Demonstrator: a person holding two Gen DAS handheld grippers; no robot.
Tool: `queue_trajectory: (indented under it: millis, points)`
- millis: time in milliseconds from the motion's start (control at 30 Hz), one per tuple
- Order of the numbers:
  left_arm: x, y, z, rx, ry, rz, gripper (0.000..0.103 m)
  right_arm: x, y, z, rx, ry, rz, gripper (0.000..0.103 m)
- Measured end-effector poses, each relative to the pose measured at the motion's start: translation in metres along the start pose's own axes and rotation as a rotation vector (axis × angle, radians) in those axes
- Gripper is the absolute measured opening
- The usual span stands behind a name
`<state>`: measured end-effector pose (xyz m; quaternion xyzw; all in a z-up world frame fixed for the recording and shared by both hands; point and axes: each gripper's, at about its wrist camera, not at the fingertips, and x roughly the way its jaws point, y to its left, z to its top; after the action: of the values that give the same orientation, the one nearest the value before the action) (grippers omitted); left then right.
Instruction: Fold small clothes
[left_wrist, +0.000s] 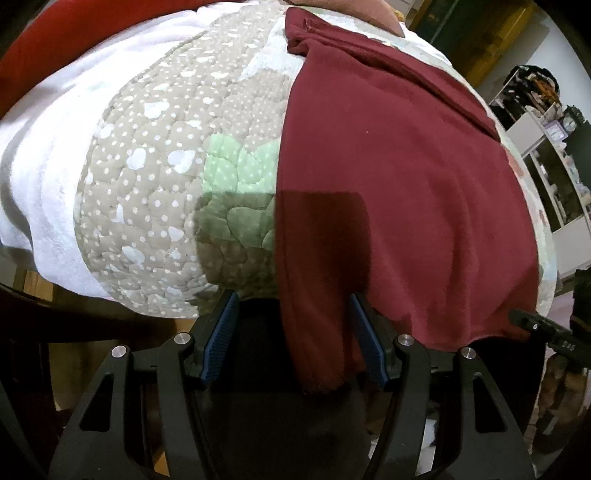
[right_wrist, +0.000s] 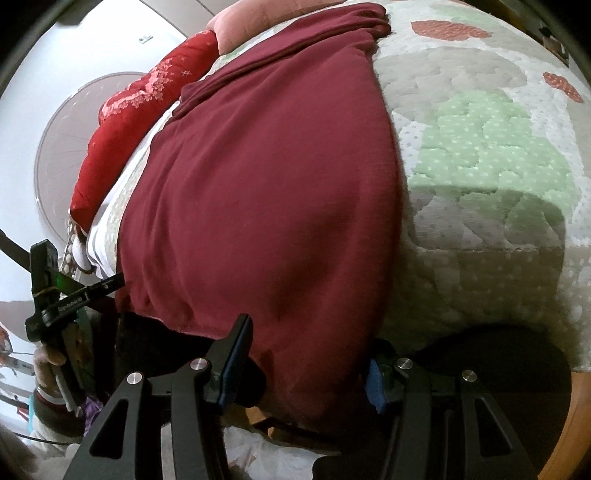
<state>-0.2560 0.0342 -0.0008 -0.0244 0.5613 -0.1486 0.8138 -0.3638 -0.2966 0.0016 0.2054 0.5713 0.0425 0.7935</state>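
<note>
A dark red garment (left_wrist: 399, 177) lies spread on a quilted bedcover (left_wrist: 159, 177), its near edge hanging over the bed's front. My left gripper (left_wrist: 291, 306) is open, its blue-padded fingers (left_wrist: 221, 332) on either side of the garment's hanging left corner. In the right wrist view the same garment (right_wrist: 258, 184) fills the middle. My right gripper (right_wrist: 310, 339) is open, with the garment's right corner hanging between its fingers (right_wrist: 236, 354). The left gripper (right_wrist: 74, 291) also shows at the left edge there. The right gripper body (left_wrist: 554, 332) shows at the far right of the left wrist view.
The quilt (right_wrist: 480, 147) has grey, green and red patches. A white blanket (left_wrist: 48, 155) lies at the left. A red patterned cushion (right_wrist: 147, 107) and a pink pillow (right_wrist: 236, 29) lie at the bed's far end. Shelves (left_wrist: 546, 147) stand to the right.
</note>
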Motion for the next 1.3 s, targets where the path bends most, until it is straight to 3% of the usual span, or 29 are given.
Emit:
queue_trajectory:
  millis: [300,500,533,567,633,667,767,1033,1300]
  points:
    - [0.014,-0.010,0.002,0.027,-0.002,0.031,0.062,0.006,0.002,0.000,-0.003,0.007,0.001,0.052]
    - [0.029,-0.024,0.004,0.033,0.012,0.023,0.061,0.008,0.005,-0.001,-0.026,-0.010,-0.010,0.030]
    - [0.030,-0.025,0.004,0.036,0.014,0.019,0.058,0.007,0.005,-0.001,-0.027,-0.020,-0.004,0.021]
    - [0.030,-0.026,0.004,0.037,0.012,0.007,0.044,0.005,0.005,-0.001,-0.029,-0.032,0.003,0.016]
    - [0.029,-0.029,0.005,0.048,0.012,-0.017,0.029,0.002,0.007,-0.001,-0.039,-0.046,0.031,0.013]
    - [0.028,-0.032,0.005,0.058,0.009,-0.019,0.015,-0.001,0.008,0.000,-0.045,-0.055,0.050,0.012]
    - [0.021,-0.042,0.008,0.084,0.002,-0.032,0.009,-0.013,0.014,0.003,-0.060,-0.083,0.111,0.010]
    - [-0.023,-0.059,0.044,0.105,-0.111,-0.059,0.008,-0.056,0.031,0.038,-0.072,-0.205,0.273,0.010]
    - [-0.041,-0.062,0.096,0.095,-0.216,-0.055,0.008,-0.077,0.026,0.088,-0.071,-0.319,0.254,0.009]
